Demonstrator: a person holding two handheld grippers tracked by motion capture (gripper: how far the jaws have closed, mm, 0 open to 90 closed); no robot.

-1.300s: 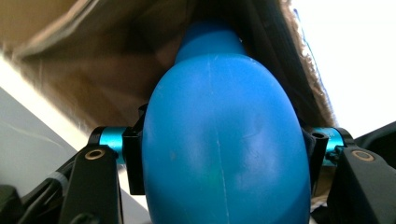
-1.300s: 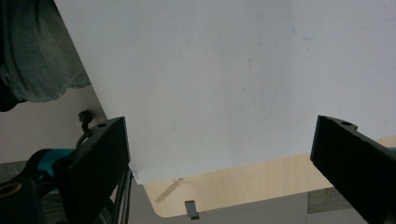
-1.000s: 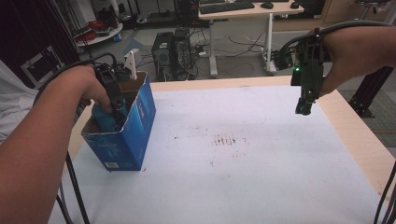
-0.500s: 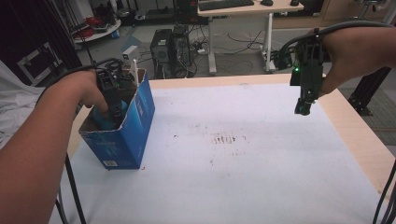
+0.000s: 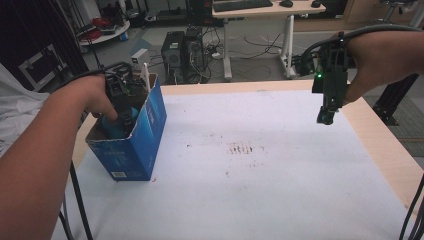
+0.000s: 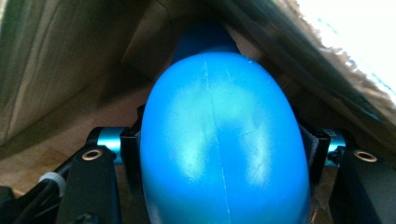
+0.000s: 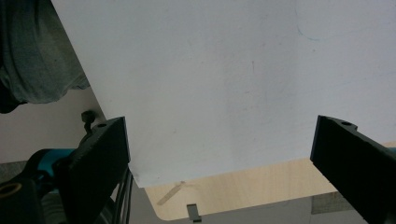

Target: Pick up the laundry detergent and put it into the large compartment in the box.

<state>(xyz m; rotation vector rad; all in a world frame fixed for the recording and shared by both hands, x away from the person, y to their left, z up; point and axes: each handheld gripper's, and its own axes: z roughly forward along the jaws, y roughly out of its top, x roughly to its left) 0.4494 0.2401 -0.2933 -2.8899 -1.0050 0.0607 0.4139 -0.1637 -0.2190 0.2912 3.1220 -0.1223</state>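
In the high view, the left gripper is down inside the blue box at the left of the frame. The box stands on the white table cover, tipped a little toward the arm. A bit of the blue round thing peeks out inside the box, just below the hand. The right gripper hangs in the air at the upper right, far from the box, pointing down at the table.

In the left gripper view, the blue round thing sits right between the two black jaws, touching both. The jaws are squeezed onto it. Its long way runs straight ahead from the jaws, toward the brown box wall at the upper left. So the left hand is the one that has it, and I think the way out is straight up through the open top.

In the right gripper view, the jaws stand wide apart with nothing between them. Only the white cover and the wooden table edge lie below.
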